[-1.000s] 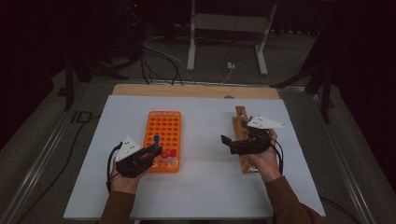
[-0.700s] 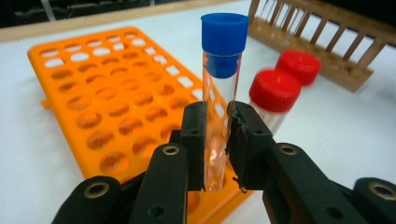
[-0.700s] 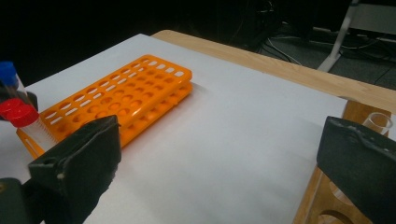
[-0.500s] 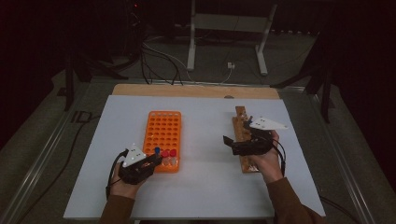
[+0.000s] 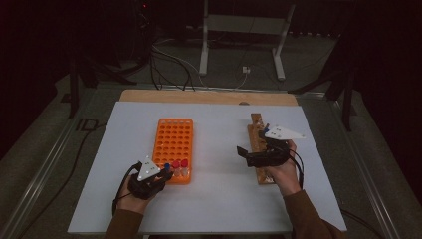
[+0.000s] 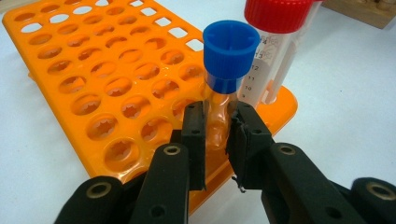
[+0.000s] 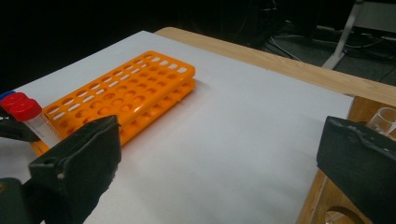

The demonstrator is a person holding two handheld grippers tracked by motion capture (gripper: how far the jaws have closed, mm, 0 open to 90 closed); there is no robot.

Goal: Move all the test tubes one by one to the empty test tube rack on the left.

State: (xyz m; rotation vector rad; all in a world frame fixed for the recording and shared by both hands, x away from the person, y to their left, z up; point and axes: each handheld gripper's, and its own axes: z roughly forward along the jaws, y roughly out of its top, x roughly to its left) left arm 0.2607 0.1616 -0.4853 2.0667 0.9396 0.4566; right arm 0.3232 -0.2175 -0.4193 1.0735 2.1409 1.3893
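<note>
Close view along two black jaws rising from the bottom edge. The left gripper [image 6: 217, 135] is clamped on a clear tube [image 6: 218, 116] with a blue cap [image 6: 231, 53], its pads pressing the tube's sides just below the cap. The tube stands upright in a hole at the near corner of an orange rack [image 6: 107, 88], whose rows of round holes stretch away to the upper left. Just behind stands a second tube with a red cap [image 6: 278, 13] and printed markings. The rack sits on a white table [image 6: 345, 112].
</note>
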